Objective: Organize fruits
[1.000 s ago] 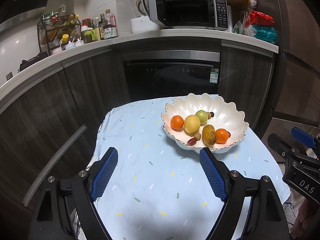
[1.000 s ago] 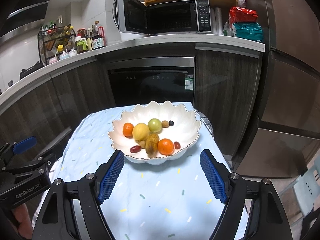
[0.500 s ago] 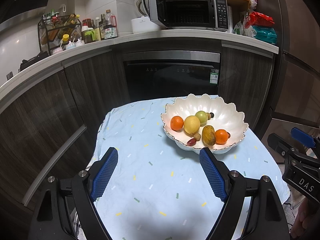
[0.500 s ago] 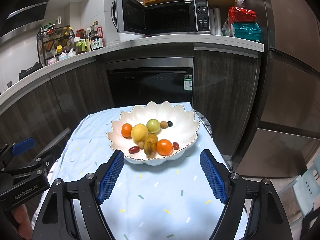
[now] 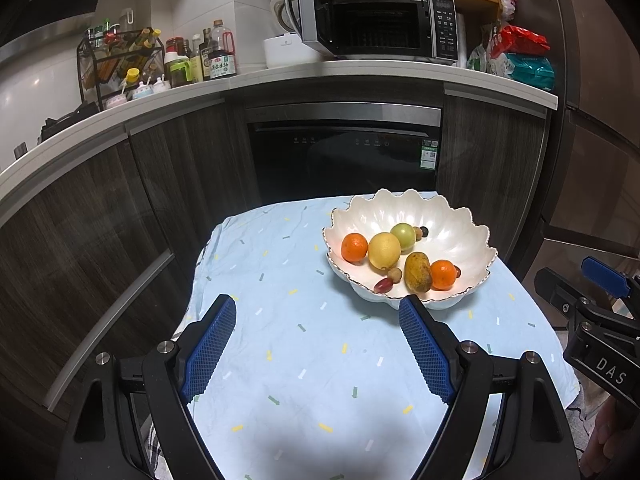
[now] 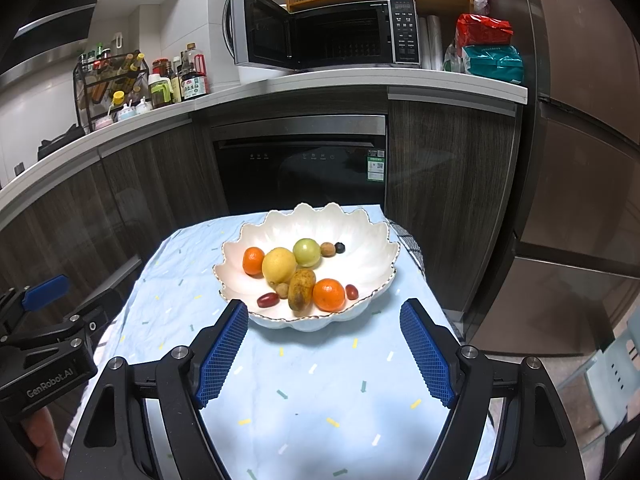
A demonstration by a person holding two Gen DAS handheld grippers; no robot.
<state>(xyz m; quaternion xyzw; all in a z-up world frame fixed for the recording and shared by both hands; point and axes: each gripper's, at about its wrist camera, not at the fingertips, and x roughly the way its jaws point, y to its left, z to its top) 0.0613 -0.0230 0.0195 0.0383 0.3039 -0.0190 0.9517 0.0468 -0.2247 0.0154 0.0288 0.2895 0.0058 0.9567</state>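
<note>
A white scalloped bowl [image 5: 460, 232] [image 6: 360, 240] stands on the light blue tablecloth [image 5: 300, 340] [image 6: 320, 380]. It holds several fruits: two oranges [image 5: 354, 247] [image 6: 328, 294], a yellow lemon [image 5: 384, 250] [image 6: 279, 266], a green fruit [image 6: 307, 252], a brownish mango [image 5: 417, 272] [image 6: 301, 289], red grapes [image 6: 267, 299] and small dark berries. My left gripper [image 5: 316, 312] is open and empty, short of the bowl and to its left. My right gripper [image 6: 324, 316] is open and empty, just in front of the bowl's near rim.
Behind the table are dark cabinets and a built-in oven [image 5: 344, 152]. The counter carries an open microwave [image 6: 320, 36], a bottle rack [image 5: 120, 64] and snack bags [image 6: 488, 52]. A steel fridge [image 6: 580, 160] stands at the right. The table's edges drop off left and right.
Both grippers have drifted very slightly; the bowl looks a touch nearer in the right wrist view. Nothing was taken hold of or let go.
</note>
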